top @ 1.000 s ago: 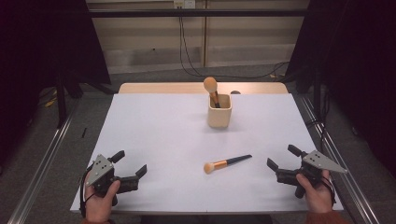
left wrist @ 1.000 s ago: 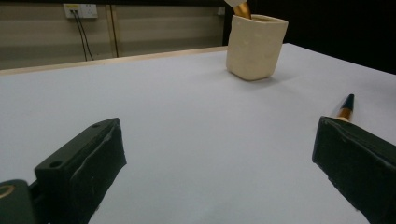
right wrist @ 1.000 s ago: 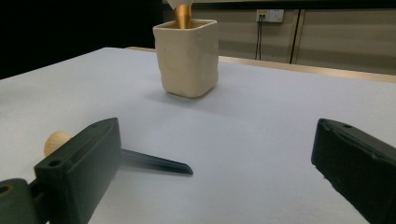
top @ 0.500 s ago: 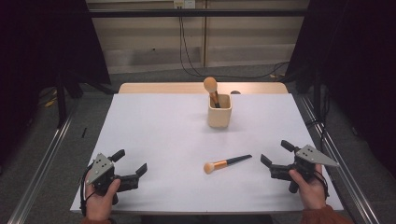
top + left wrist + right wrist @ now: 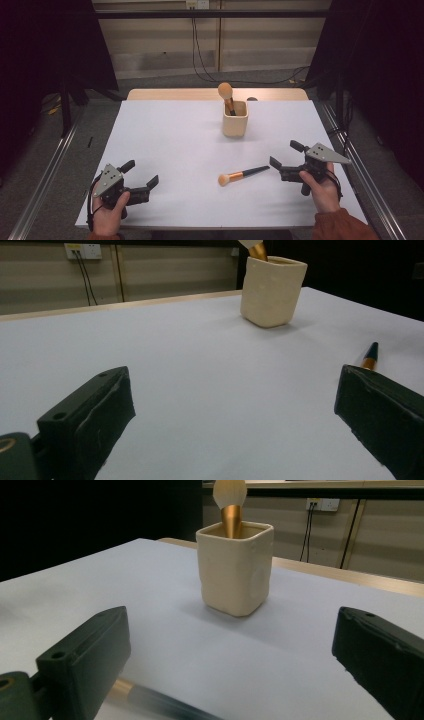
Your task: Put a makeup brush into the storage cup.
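A makeup brush (image 5: 243, 175) with a black handle and orange bristles lies flat on the white table (image 5: 170, 140), right of centre. A second brush (image 5: 226, 95) stands head-up in a cream square cup (image 5: 235, 119) farther back. My right gripper (image 5: 285, 160) is open just right of the lying brush's handle tip, and a blurred handle (image 5: 160, 704) shows low between its jaws with the cup (image 5: 235, 575) ahead. My left gripper (image 5: 141, 173) rests open near the front left corner; its view shows the cup (image 5: 272, 290) and the handle tip (image 5: 370, 356) beside the right jaw.
The table's bare wooden far edge (image 5: 215, 94) runs behind the cup. Metal rails (image 5: 47, 175) flank the table on both sides. Cables (image 5: 200, 55) hang down the back wall.
My right gripper has moved forward and left toward the lying brush's handle over the last second. The left gripper and both brushes stay where they were.
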A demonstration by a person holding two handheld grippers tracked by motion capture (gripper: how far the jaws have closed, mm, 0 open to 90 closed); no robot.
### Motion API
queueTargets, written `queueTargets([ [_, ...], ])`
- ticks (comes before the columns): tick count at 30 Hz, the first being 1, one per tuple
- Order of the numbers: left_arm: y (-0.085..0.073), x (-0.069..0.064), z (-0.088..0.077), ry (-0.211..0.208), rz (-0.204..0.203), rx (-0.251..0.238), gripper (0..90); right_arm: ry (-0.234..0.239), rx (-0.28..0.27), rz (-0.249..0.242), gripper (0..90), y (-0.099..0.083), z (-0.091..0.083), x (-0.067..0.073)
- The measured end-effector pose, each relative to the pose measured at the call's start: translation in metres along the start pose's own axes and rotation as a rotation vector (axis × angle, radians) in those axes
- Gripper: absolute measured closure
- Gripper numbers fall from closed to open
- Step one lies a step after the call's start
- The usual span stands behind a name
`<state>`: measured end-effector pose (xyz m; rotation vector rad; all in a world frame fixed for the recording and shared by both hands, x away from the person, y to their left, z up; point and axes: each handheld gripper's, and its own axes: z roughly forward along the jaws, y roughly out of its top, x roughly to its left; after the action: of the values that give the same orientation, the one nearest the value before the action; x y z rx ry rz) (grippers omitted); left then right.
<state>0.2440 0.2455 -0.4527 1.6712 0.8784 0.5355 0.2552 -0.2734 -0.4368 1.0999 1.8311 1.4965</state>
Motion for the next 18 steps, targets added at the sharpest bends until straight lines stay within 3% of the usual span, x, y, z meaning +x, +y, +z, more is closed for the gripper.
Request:
queueTargets([
  [16,0.0,0.0,0.002,0.0,0.01,0.002,2.4,0.05,0.016,-0.01,2.5,0.026,0.038,0.001],
  [18,0.0,0.0,0.001,0.0,0.01,0.001,2.4,0.055,0.042,-0.018,2.3,0.028,0.043,0.001],
])
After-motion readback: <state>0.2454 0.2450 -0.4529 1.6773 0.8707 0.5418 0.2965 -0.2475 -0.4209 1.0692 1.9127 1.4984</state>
